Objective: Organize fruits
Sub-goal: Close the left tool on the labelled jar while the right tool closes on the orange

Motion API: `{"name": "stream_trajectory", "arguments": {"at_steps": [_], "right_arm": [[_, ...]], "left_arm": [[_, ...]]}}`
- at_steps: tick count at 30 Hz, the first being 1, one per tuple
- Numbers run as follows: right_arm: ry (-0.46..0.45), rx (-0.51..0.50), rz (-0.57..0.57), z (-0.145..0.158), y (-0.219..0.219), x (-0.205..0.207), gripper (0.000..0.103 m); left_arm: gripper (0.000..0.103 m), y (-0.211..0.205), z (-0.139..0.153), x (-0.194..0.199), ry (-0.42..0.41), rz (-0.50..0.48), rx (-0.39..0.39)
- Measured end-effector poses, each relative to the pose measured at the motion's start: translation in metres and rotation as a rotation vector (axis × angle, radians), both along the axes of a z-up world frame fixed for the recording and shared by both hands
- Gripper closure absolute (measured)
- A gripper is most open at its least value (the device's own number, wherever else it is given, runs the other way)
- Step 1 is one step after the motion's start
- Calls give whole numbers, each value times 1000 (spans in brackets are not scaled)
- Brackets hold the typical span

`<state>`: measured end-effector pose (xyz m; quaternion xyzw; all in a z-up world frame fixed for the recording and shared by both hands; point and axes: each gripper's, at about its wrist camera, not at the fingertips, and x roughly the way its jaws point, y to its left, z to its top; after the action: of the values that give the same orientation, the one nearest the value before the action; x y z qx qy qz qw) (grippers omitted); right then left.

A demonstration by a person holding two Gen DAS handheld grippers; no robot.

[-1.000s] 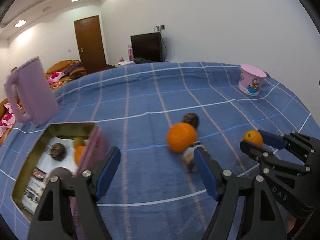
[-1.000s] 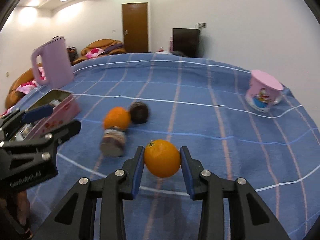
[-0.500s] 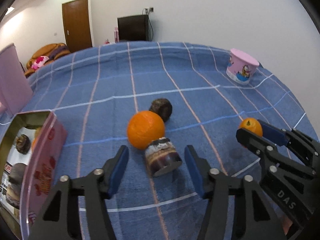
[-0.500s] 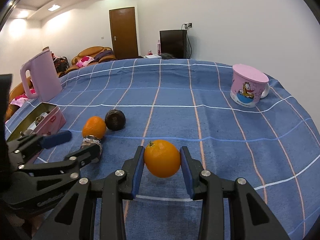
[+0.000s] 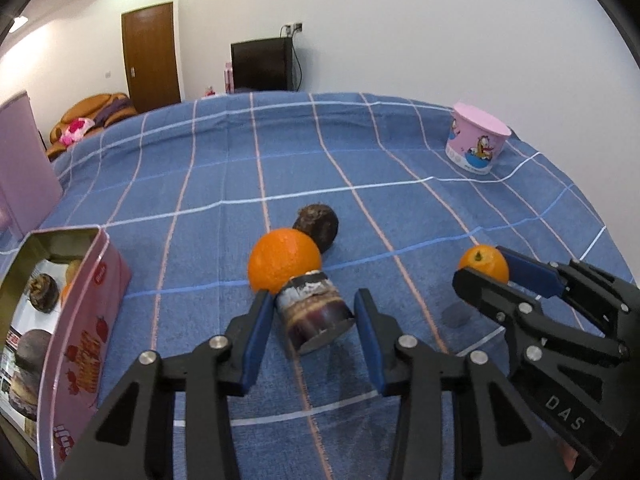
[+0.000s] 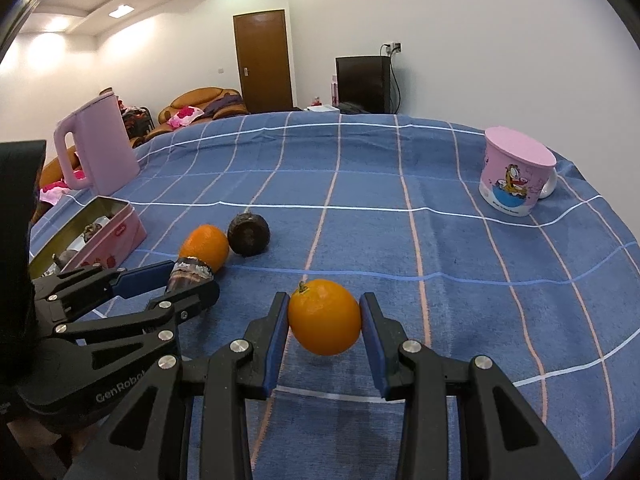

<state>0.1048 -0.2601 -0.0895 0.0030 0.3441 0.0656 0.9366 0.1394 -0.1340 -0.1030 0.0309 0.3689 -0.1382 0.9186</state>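
Left gripper (image 5: 310,322) jaws are closing around the dark brown cylindrical fruit piece (image 5: 314,312) at frame centre, its long axis pointing toward the camera. Right gripper (image 6: 324,326) is clamped on a small round orange (image 6: 324,316).

Getting bright, even indoor light from recessed ceiling panels (image 6: 120,11), blowing out to glare on the white wall (image 6: 52,36) behind. Casting soft dark shadows on the blue checked cloth (image 5: 400,208) just under and ahead of the fingers. Bending grid lines hard toward the frame edges, vignetting black at corners. Staying sharp mid-frame, softening slightly at the rim.
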Motion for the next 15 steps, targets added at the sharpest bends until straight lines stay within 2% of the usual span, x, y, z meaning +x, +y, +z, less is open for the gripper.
{"name": "stream_trajectory", "arguments": {"at_steps": [15], "right_arm": [[-82,0,28,10,4,-14,65]], "left_arm": [[59,1,10,-14,-94,8,10]]}}
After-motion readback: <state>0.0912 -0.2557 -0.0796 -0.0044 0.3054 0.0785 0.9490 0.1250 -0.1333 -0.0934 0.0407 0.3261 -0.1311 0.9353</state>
